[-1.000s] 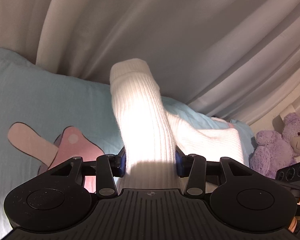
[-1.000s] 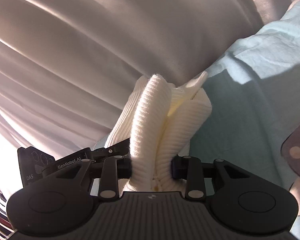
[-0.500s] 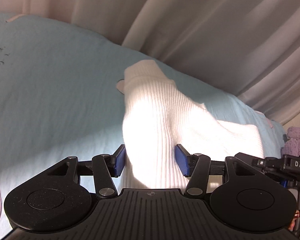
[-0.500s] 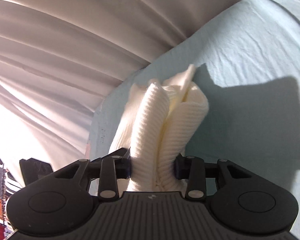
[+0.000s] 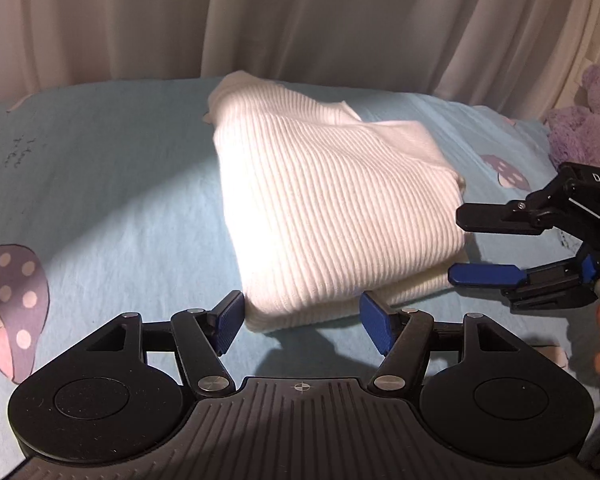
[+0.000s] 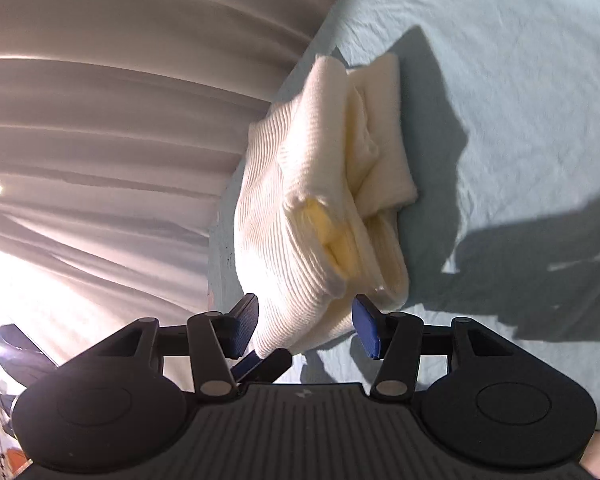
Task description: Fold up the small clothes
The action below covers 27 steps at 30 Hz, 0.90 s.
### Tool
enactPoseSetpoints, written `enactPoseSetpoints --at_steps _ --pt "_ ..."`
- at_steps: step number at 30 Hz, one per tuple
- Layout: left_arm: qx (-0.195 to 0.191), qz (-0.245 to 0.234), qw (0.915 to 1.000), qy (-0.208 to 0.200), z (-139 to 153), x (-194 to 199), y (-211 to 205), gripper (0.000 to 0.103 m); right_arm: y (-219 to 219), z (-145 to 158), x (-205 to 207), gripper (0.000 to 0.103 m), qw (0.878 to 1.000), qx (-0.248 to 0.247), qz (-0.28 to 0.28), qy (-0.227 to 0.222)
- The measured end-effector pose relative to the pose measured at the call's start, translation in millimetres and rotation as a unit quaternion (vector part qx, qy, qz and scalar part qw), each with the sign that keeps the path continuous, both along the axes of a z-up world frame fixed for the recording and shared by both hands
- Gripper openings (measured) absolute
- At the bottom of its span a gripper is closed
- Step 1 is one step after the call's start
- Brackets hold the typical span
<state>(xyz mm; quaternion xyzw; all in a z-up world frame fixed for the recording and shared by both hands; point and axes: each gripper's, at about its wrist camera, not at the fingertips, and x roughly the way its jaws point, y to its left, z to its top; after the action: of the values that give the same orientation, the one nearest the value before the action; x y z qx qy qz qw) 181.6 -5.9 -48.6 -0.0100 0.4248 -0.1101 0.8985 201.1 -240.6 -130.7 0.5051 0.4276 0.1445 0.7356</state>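
A folded white ribbed garment [image 5: 332, 208] is laid on a light-blue bed sheet [image 5: 112, 184] printed with mushrooms, pale curtains [image 5: 300, 16] hung behind. The jaws of the left gripper [image 5: 302, 320] and right gripper [image 6: 306, 326] have just been opening, the garment's near edge between them, unpinched.

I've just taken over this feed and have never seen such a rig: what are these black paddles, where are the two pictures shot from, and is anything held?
No robot: a person carries a two-finger gripper in each hand, each with a camera looking along its fingers. One picture is from the left gripper, the other from the right gripper. A folded white ribbed garment lies on the light blue sheet. Both pairs of jaws have just been opening; the garment's edge sits between them, unpinched. Nothing is held. A purple teddy bear sits to the right.
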Motion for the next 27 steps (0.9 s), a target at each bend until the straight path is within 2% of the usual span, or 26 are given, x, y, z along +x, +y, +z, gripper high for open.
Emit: enactPoseSetpoints --at_steps 2,5,6,7,8,10,11,13,14,15,17,18,19,20,23,27 --pt "0.009 0.001 0.9999 -0.006 -6.3 2.7 -2.8 0.069 2.9 -7.3 -0.6 0.052 0.999 0.024 -0.022 -0.001" --pt "0.012 0.022 0.9997 0.006 -17.9 8.9 -3.8 0.071 5.3 -17.3 3.5 0.047 0.998 0.033 -0.053 0.007" --pt "0.009 0.031 0.9995 0.007 -19.0 7.3 -2.5 0.071 5.6 -19.1 2.9 0.036 0.998 0.036 -0.059 0.011" --pt "0.001 0.039 0.9992 0.008 -19.2 7.3 0.0 0.071 7.3 -19.8 4.7 0.018 0.997 0.032 -0.064 0.018" --pt "-0.004 0.046 0.9989 0.008 -19.1 7.1 2.3 0.071 11.3 -21.4 11.0 0.010 0.997 0.012 -0.067 0.022" --pt "-0.001 0.071 0.9975 0.006 -16.3 7.0 8.1 0.070 17.6 -10.3 9.6 0.008 0.997 -0.037 -0.060 0.013" --pt "0.004 0.088 0.9961 -0.001 -12.4 5.9 13.0 0.070 17.4 -6.4 7.8 0.008 0.998 -0.016 -0.056 -0.001" --pt "-0.001 0.120 0.9927 -0.009 -6.4 4.8 25.0 0.070 9.2 -3.2 2.5 0.007 0.996 0.067 -0.051 -0.028" --pt "-0.015 0.133 0.9910 -0.007 -4.5 4.5 32.3 0.070 7.0 -0.1 2.4 0.007 0.997 0.055 -0.047 -0.036" --pt "-0.033 0.142 0.9894 0.001 -4.4 4.8 39.1 0.070 6.7 3.8 2.9 0.007 0.998 0.009 -0.038 -0.040" --pt "-0.059 0.151 0.9864 0.026 -6.5 5.3 49.3 0.070 10.5 6.3 5.8 0.007 0.992 -0.123 -0.011 -0.028" --pt "-0.068 0.153 0.9852 0.039 -8.0 4.2 53.5 0.070 9.3 8.2 2.8 0.006 0.986 -0.166 -0.006 -0.025" --pt "-0.071 0.154 0.9845 0.044 -8.3 3.0 56.7 0.070 6.3 9.7 0.0 0.002 0.981 -0.190 -0.006 -0.029" --pt "-0.072 0.154 0.9844 0.045 -7.5 -0.5 59.7 0.070 1.9 11.3 -3.1 0.002 0.981 -0.193 -0.009 -0.035" --pt "-0.068 0.152 0.9851 0.043 -3.0 -8.8 66.7 0.071 -15.6 16.0 -9.8 0.005 0.985 -0.160 -0.029 -0.055" --pt "-0.073 0.158 0.9833 0.054 0.2 -7.2 69.7 0.072 -27.9 12.0 -6.9 0.011 0.996 -0.055 -0.049 -0.047"
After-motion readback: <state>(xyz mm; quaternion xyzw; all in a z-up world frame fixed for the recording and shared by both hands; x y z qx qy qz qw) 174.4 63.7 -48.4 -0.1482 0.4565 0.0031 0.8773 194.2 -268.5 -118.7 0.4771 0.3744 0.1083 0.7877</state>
